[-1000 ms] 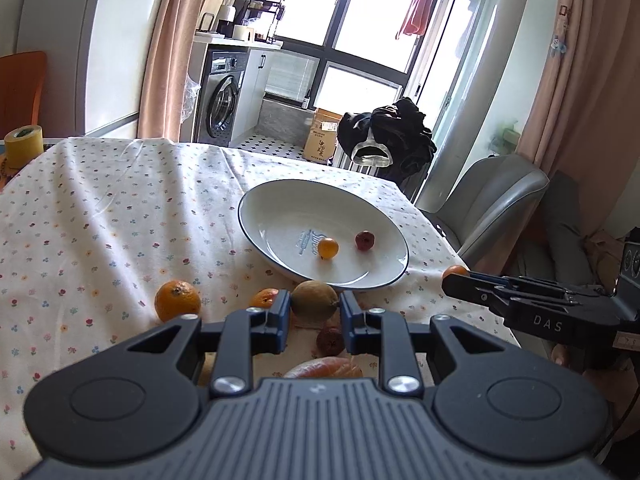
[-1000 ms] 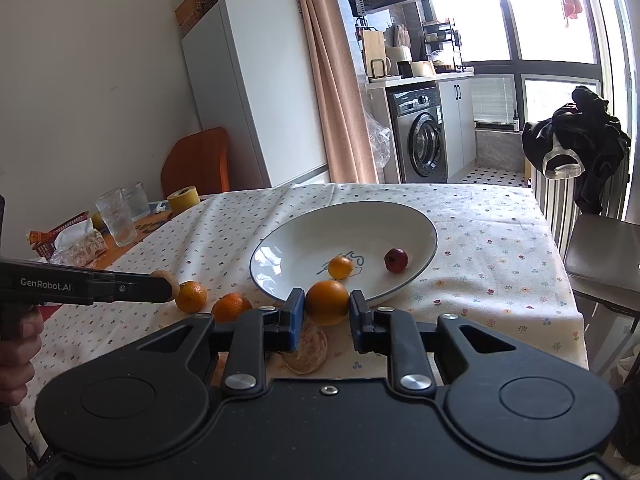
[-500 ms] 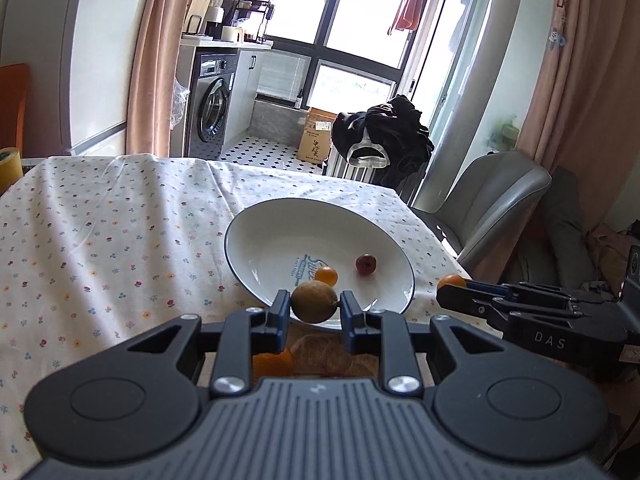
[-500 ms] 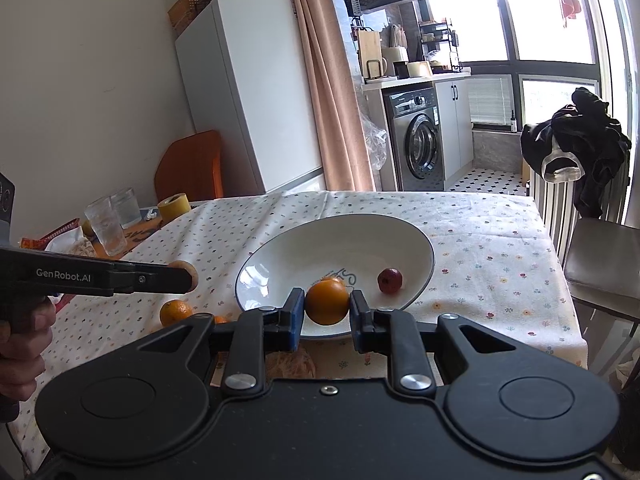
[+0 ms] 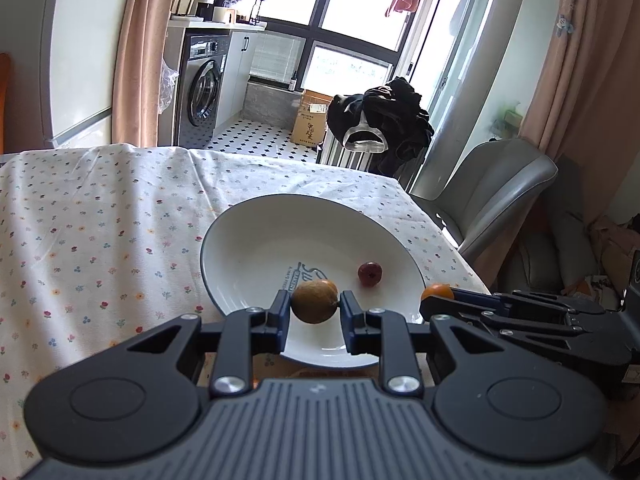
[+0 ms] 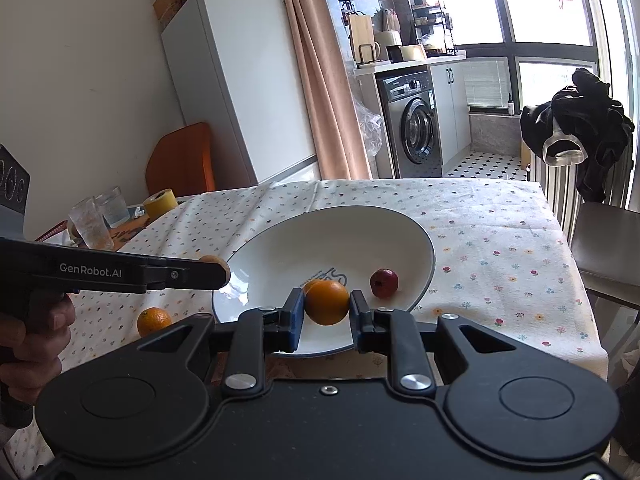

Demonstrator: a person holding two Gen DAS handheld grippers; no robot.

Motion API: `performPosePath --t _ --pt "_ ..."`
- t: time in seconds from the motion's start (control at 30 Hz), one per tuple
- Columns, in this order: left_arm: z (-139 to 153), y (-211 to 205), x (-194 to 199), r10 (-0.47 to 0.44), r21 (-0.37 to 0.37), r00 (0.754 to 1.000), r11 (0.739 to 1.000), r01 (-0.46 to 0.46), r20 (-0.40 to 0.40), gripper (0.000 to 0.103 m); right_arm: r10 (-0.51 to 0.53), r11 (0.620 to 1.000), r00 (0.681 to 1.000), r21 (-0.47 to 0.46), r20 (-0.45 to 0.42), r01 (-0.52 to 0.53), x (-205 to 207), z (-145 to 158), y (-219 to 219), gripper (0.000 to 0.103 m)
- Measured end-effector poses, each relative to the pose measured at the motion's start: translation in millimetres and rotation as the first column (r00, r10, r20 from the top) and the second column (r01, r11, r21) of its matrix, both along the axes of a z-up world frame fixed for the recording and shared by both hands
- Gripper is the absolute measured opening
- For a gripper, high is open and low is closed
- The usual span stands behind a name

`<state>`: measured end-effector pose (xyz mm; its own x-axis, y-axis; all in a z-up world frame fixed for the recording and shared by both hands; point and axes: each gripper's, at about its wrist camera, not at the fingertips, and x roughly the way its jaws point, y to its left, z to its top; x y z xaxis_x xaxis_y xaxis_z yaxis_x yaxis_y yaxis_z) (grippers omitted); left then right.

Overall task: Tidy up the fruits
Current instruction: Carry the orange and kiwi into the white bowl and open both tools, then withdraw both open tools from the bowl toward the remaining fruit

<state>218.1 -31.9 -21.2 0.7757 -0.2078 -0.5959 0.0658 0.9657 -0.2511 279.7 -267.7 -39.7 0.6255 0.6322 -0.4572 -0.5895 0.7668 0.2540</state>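
Brown kiwi in your left claw and orange in your right claw, both pinched, have risen off the counter to hang above the plate; release comes next.

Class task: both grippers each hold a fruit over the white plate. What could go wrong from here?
1. The kiwi and orange hang above the plate's near rim; released here, either could roll off.
2. Both grippers converge, so they might collide.
3. A dropped fruit could knock the red fruit.
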Motion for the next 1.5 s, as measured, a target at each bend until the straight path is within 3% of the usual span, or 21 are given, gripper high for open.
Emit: performPosePath --t 0.53,0.63,0.8,0.83,1.0,1.07,1.13,1.27,1.43,1.5 --pt "-5.2 10.0 20.2 0.056 0.023 0.997 0.998 -0.055 -0.049 0.029 0.014 1.000 0.999 0.010 -0.030 -0.014 16.6 -6.2 9.8 0.022" --pt "-1.6 12.3 16.5 0.073 0.035 0.996 0.997 -0.071 -0.047 0.036 0.031 0.999 0.999 0.012 -0.027 -0.031 18.8 -5.2 11.8 0.022" --pt "5.2 20.3 5.0 0.137 0.051 0.990 0.989 -0.135 -0.038 0.056 0.057 0.998 0.998 0.024 -0.037 -0.056 27.5 -1.3 12.8 0.023" --pt "6.7 22.5 2.5 0.154 0.055 0.987 0.987 -0.152 -0.040 0.058 0.061 0.998 0.998 0.027 -0.035 -0.060 28.4 -0.1 12.9 0.029" --pt "14.2 34.0 -13.7 0.231 0.052 0.973 0.972 -0.229 -0.027 0.077 0.115 0.993 0.993 0.036 -0.036 -0.114 30.8 7.8 16.9 0.035" --pt "17.6 37.8 -20.1 0.256 0.046 0.966 0.966 -0.254 -0.025 0.082 0.130 0.991 0.991 0.032 -0.029 -0.130 28.9 10.5 19.0 0.046" --pt "21.3 42.1 -29.3 0.278 0.039 0.961 0.960 -0.277 -0.012 0.085 0.137 0.990 0.990 0.028 -0.015 -0.136 24.9 13.2 20.5 0.057" --pt "24.4 47.7 -46.2 0.307 0.047 0.952 0.951 -0.307 0.001 0.091 0.160 0.986 0.987 0.041 0.005 -0.160 13.8 16.9 21.8 0.069" --pt "27.1 50.2 -66.1 0.288 0.076 0.957 0.954 -0.289 0.018 0.094 0.128 0.989 0.991 0.064 0.042 -0.131 -7.8 21.3 16.8 0.089" --pt "28.7 50.3 -73.6 0.277 0.079 0.961 0.957 -0.278 0.025 0.095 0.102 0.992 0.994 0.066 0.045 -0.104 -14.4 22.4 14.2 0.092"
